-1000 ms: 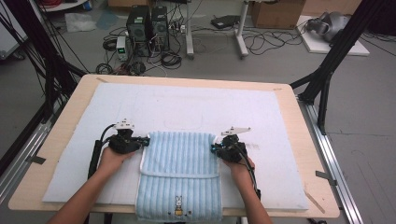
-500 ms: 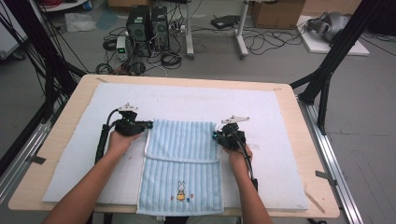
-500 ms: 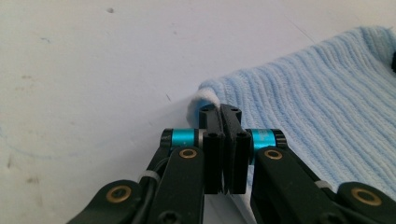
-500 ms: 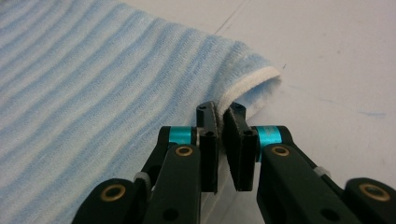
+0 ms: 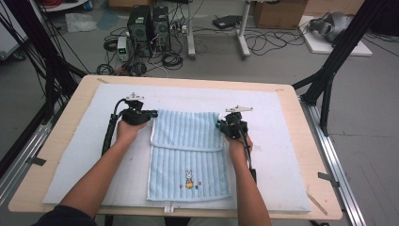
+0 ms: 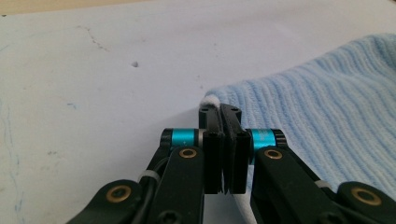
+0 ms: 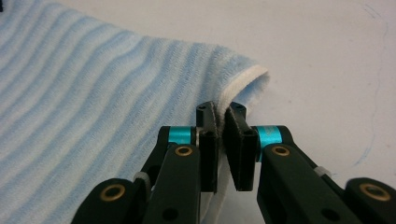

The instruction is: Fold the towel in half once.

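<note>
A light blue striped towel (image 5: 188, 155) with a small rabbit picture lies on the white mat (image 5: 70, 155), its far part folded back over itself. My left gripper (image 5: 151, 114) is shut on the towel's far left corner (image 6: 211, 100), jaws pinching the white hem. My right gripper (image 5: 219, 125) is shut on the far right corner (image 7: 243, 84), the hem caught between its pads. Both corners are held slightly above the mat, and the towel (image 6: 327, 116) stretches between the two grippers.
The mat covers a wooden table (image 5: 310, 141) with bare margins on all sides. Beyond the far edge the floor holds computer boxes (image 5: 150, 23), cables and a black frame leg (image 5: 329, 70). Bare mat lies left, right and beyond the towel.
Both grippers have moved away from the person toward the far edge, drawing the towel's held edge with them. The folded flap has unrolled, and the rabbit picture now lies further onto the table.
</note>
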Available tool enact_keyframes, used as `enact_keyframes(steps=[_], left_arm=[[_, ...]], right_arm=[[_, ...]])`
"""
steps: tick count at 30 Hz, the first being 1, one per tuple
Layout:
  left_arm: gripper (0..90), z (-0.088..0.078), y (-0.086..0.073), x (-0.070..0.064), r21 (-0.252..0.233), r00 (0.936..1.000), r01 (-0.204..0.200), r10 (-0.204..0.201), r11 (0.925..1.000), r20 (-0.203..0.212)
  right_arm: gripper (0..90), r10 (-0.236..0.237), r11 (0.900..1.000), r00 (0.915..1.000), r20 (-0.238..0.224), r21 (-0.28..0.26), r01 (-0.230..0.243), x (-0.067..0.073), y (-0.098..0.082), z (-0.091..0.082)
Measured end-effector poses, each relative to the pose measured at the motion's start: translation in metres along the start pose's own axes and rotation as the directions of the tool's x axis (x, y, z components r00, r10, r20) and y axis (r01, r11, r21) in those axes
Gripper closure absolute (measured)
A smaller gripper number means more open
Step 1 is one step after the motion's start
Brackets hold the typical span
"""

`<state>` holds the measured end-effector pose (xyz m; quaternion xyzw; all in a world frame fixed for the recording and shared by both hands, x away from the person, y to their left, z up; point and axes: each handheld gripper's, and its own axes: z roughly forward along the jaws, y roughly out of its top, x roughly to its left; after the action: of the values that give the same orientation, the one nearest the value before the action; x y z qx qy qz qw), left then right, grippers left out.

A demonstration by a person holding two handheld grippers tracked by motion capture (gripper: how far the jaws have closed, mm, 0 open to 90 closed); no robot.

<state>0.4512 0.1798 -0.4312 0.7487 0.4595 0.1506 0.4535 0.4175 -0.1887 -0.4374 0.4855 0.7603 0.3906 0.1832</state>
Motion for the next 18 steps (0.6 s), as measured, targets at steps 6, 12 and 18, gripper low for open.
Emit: enact_keyframes(steps=[6,12,18], left_arm=[[82.9,0.007,-0.006,0.002,0.021,0.9999,0.013,-0.014,0.9997,0.005],[56.6,-0.011,-0.009,0.001,-0.017,0.9982,0.059,-0.059,0.9981,-0.013],[52.3,-0.03,-0.023,-0.003,-0.037,0.9964,0.061,-0.058,0.9975,0.062]], right_arm=[[80.5,0.009,1.0,0.9997,0.022,0.0,-0.009,-0.004,0.001,0.007],[62.1,0.04,0.998,0.999,-0.018,-0.04,-0.041,-0.009,0.001,-0.007],[56.4,0.01,0.999,0.9986,-0.051,-0.051,-0.013,-0.007,-0.003,-0.023]])
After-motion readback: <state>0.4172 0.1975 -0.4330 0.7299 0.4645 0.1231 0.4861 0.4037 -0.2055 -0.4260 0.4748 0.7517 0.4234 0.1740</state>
